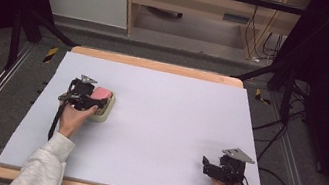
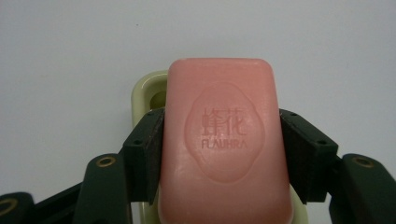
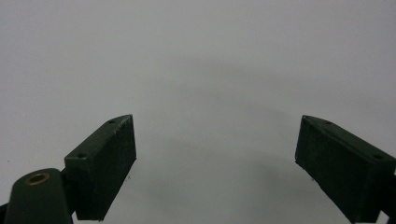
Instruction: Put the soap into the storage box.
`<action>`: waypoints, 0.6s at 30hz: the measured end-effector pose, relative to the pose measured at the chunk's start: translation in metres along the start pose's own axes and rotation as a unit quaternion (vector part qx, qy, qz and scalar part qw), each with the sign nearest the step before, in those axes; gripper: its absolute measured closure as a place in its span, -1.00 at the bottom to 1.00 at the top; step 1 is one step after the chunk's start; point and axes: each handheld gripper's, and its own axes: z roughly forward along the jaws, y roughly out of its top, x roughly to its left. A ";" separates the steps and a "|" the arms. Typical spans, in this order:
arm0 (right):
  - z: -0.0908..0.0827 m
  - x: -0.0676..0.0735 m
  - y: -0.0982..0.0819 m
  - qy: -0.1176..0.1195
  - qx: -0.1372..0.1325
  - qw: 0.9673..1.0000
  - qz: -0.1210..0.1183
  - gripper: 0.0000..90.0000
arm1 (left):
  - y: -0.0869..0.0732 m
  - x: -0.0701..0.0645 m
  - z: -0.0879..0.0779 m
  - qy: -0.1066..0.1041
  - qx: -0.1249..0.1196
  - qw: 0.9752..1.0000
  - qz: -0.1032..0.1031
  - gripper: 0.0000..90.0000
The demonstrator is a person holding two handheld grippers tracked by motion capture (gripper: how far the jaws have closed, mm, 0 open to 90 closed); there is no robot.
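Soap [image 2: 224, 144] lies lengthwise between left tongs [image 2: 223, 156], logo upright.

The tabletop [image 1: 157, 122] is evenly and brightly lit from overhead; the surroundings are dark. Shadows are soft and faint. In the gripper views, the nearest jaw parts are slightly blurred.

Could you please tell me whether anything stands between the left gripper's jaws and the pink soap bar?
Nothing visible does. The left gripper has its black jaws pressed against both long sides of the pink rectangular soap bar, directly above the pale cream soap dish.
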 end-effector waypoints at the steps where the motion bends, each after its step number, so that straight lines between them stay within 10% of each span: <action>1: 0.000 0.000 0.000 -0.001 0.000 1.000 0.001 -0.72 | 0.000 0.000 0.000 0.000 0.001 1.000 0.000 -0.17; 18: 0.000 0.000 0.000 0.000 0.001 1.000 0.000 -0.72 | -0.004 -0.001 0.008 0.007 0.015 1.000 0.003 -0.17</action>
